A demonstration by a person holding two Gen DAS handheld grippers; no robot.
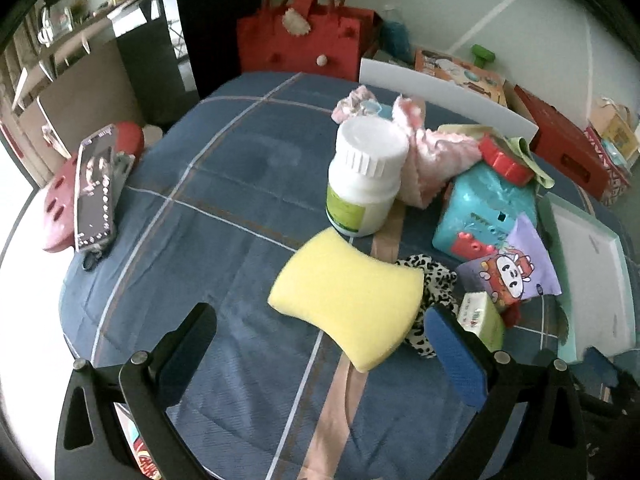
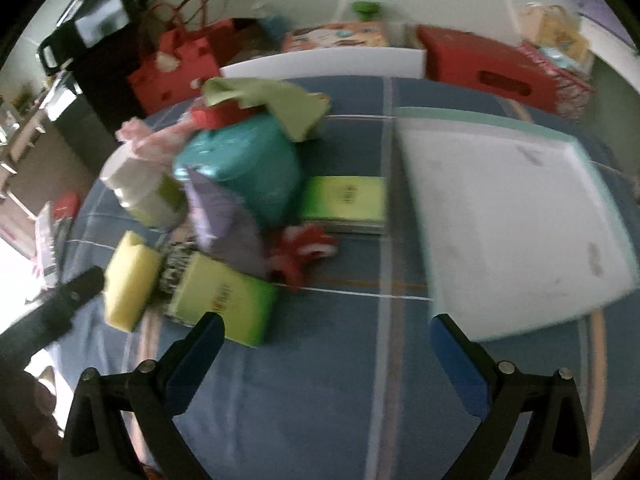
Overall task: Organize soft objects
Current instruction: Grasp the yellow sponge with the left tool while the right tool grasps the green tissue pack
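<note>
While both grippers hang over the blue checked cloth [image 1: 224,168] on the counter, their jaws are spread wide and pinch nothing.

Far to the left lies a pink and red plastic shoe [image 1: 60,196] with a shiny grey sparkly phone case [image 1: 94,196] on top of it. Then comes the left gripper [image 1: 320,334], with the soft yellow sponge block [image 1: 346,300] lying between its black finger and its blue-padded finger [image 1: 456,350], a bit ahead of them. The sponge rests partly on a black and white spotted cloth [image 1: 434,280]. Behind the sponge stands a white plastic bottle with a green label [image 1: 364,176], upright, and a fluffy pink cloth [image 1: 424,148] is bunched just behind it.

Next sits a teal plastic toy box with a red lid [image 1: 488,200]. A purple cartoon packet [image 1: 516,268] leans in front of it. A green tissue pack [image 2: 224,300] lies near the sponge, and a second green pack [image 2: 344,202] sits beside a red and white fluffy thing [image 2: 306,250].

Last, on the right, the right gripper [image 2: 326,334] is above bare cloth, next to a flat white tray with a pale green rim [image 2: 508,216]. This view is blurry.
</note>
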